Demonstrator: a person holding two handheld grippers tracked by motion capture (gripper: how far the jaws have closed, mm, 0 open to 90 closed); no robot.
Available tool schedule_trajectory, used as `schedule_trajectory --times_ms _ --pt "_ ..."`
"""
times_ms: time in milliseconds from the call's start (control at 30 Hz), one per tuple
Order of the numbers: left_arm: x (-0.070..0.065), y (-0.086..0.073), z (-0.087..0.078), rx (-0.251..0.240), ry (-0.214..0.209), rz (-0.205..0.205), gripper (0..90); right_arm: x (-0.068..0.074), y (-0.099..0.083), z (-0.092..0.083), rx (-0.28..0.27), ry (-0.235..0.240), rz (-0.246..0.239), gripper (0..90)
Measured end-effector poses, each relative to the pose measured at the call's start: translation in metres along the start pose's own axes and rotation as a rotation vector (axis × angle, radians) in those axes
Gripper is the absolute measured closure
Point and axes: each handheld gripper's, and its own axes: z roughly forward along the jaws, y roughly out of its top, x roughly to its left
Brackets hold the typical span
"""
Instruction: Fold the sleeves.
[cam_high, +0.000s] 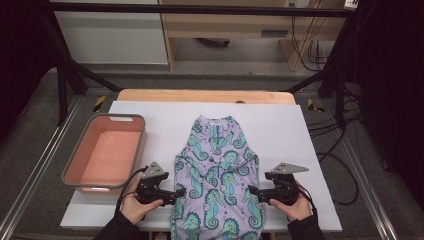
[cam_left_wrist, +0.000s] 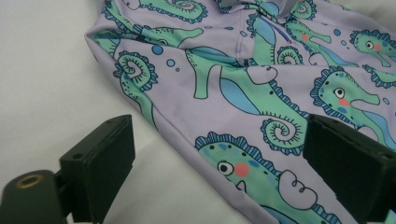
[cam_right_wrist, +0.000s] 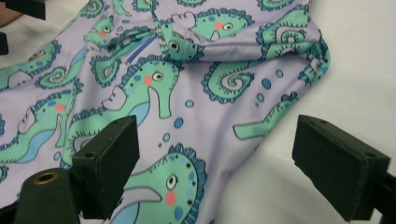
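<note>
I'm looking at a lilac seahorse-print garment (cam_high: 218, 175) lying flat down the middle of the white sheet (cam_high: 300, 150), its lower end hanging off the near edge. I'm holding the left gripper (cam_high: 177, 192) at its left edge, jaws standing wide apart, the hem running between them in the left gripper view (cam_left_wrist: 224, 140), nothing pinched. I'm holding the right gripper (cam_high: 252, 190) at its right edge, jaws also spread wide, fabric edge lying between them in the right gripper view (cam_right_wrist: 196, 135), pads not pressing on it. Pink tub (cam_high: 70, 170) with grey rim is sitting left of the garment, apart from it.
</note>
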Motion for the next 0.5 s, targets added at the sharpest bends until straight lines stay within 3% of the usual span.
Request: schedule_trajectory --times_ms 133,500 --pt "-0.005 -0.002 0.0 0.012 0.006 0.001 15.0 0.0 -0.007 -0.001 0.002 -0.003 0.019 15.8" --pt "-0.015 -0.007 -0.002 0.069 0.034 0.016 39.1 0.009 -0.012 0.003 0.034 0.002 -0.004 20.0"
